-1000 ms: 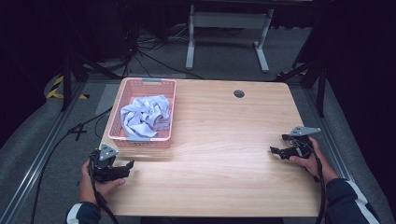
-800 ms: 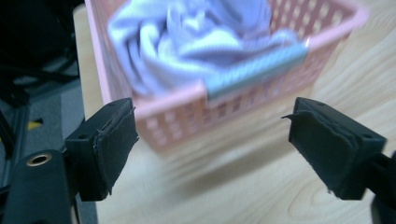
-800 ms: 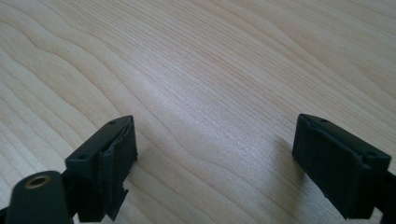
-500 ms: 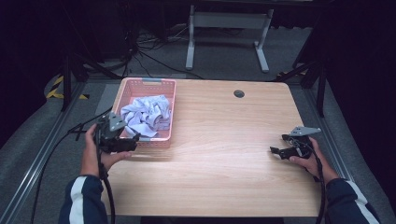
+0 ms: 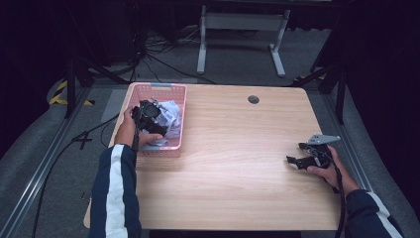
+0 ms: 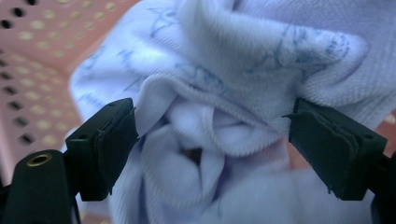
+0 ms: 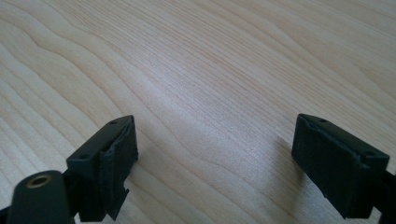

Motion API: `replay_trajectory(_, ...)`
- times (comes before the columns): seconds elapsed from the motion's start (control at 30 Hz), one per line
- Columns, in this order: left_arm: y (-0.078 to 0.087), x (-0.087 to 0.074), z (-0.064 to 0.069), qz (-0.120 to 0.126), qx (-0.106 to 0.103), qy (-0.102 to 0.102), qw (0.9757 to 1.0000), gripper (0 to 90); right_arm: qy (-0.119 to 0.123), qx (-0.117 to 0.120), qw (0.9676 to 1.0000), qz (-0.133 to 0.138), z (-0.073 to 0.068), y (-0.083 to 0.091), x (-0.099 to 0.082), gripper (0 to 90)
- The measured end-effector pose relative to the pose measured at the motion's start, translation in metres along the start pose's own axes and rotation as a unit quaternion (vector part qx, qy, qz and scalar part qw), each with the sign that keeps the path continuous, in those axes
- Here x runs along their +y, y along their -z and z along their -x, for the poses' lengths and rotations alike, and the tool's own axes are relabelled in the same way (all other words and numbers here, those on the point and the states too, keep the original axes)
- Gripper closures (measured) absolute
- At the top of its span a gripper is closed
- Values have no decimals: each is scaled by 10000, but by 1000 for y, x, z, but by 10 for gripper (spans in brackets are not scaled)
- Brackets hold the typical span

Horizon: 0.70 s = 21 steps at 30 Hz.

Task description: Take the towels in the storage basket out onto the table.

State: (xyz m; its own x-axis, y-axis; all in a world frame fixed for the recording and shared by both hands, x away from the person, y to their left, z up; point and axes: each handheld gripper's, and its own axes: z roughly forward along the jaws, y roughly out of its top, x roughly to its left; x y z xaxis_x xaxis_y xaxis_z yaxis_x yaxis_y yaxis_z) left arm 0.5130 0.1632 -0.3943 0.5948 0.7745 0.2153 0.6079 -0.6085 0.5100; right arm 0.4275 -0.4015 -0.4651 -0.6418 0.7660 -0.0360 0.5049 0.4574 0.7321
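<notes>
White printed cloth (image 6: 219, 88) bunched in pink perforated basket (image 5: 174, 94) at tabletop's (image 5: 237, 163) far left, straddled by left tool (image 6: 212, 140) with jaws spread wide, unclamped; right tool (image 5: 303, 157) likewise gaping, idle over bare wood; reach stage, probably, with closing on a raised fold and lifting next.

From up high the left gripper (image 5: 151, 119) and its hand cover much of the crumpled cloth (image 5: 168, 115) in the pink basket (image 5: 157, 89), so the jaw tips are lost there. Close in, the cloth (image 6: 224, 116) runs off every edge, its blue print too blurred to read
</notes>
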Motion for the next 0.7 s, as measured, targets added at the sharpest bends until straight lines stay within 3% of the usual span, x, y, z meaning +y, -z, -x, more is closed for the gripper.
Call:
replay_trajectory(0.1,-16,4,-2,-88,-170,91,9998,138,1,2,10000,1,0,0,0,141)
replay_trajectory(0.23,-39,7,-7,-453,-335,225,9982,0,0,1,10000,1,0,0,0,140)
replay_trajectory(0.37,-49,10,-10,-644,-495,180,9965,0,-1,5,10000,2,0,0,0,140)
replay_trajectory(0.47,-63,9,-9,-943,-740,201,9926,0,-2,8,10000,1,0,0,0,140)
replay_trajectory(0.5,-66,9,-12,-985,-860,380,9907,0,-3,12,10000,1,0,0,0,140)
replay_trajectory(0.6,-65,8,-11,-972,-898,476,9901,9,0,10,10000,1,0,0,0,140)
replay_trajectory(0.7,-61,8,-13,-918,-996,492,9896,130,1,11,10000,4,0,0,0,140)
